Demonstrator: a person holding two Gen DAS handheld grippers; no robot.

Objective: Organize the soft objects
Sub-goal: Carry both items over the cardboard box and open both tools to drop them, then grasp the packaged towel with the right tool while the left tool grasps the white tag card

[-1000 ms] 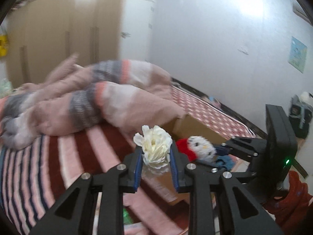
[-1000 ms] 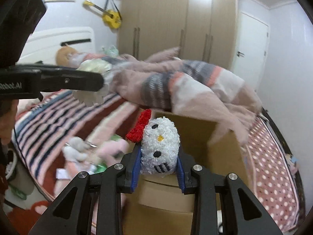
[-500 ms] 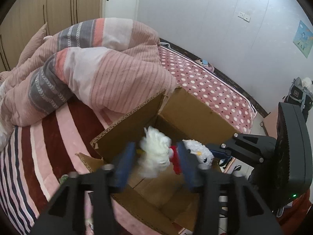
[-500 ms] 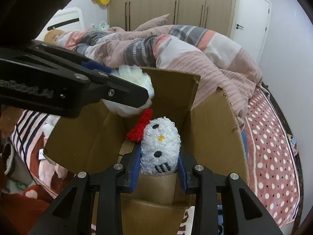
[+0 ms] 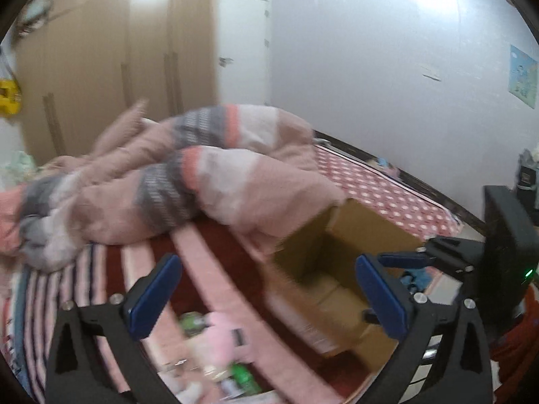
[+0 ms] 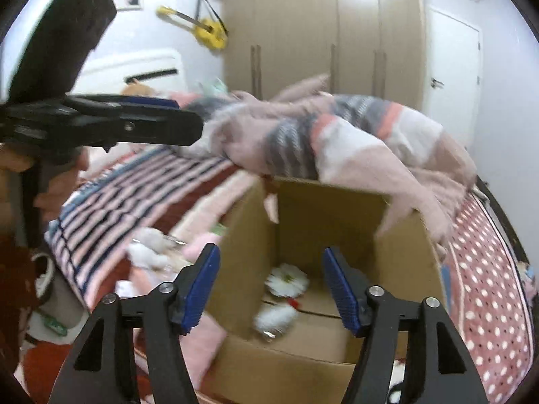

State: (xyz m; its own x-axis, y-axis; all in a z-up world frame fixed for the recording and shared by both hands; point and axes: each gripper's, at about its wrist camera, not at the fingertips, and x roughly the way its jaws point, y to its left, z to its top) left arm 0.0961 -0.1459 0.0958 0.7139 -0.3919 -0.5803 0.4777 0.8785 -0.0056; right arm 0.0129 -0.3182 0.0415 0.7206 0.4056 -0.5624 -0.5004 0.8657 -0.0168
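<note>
My right gripper (image 6: 271, 288) has its jaws spread wide and empty above the cardboard box (image 6: 401, 262). On the box floor lie the white flower (image 6: 287, 280) and, nearer me, the white plush (image 6: 275, 317); blur hides its long axis. My left gripper (image 5: 269, 298) is equally wide, empty, over the striped bed (image 5: 148, 269).

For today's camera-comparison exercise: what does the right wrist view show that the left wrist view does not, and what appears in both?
Only the right wrist view shows the box floor, with a white fabric flower and a white plush toy lying there, and a yellow toy guitar on the wall. Only the left wrist view shows the small blue poster. Both show the open brown cardboard box, the striped pink duvet and open grippers: right gripper, left gripper.
</note>
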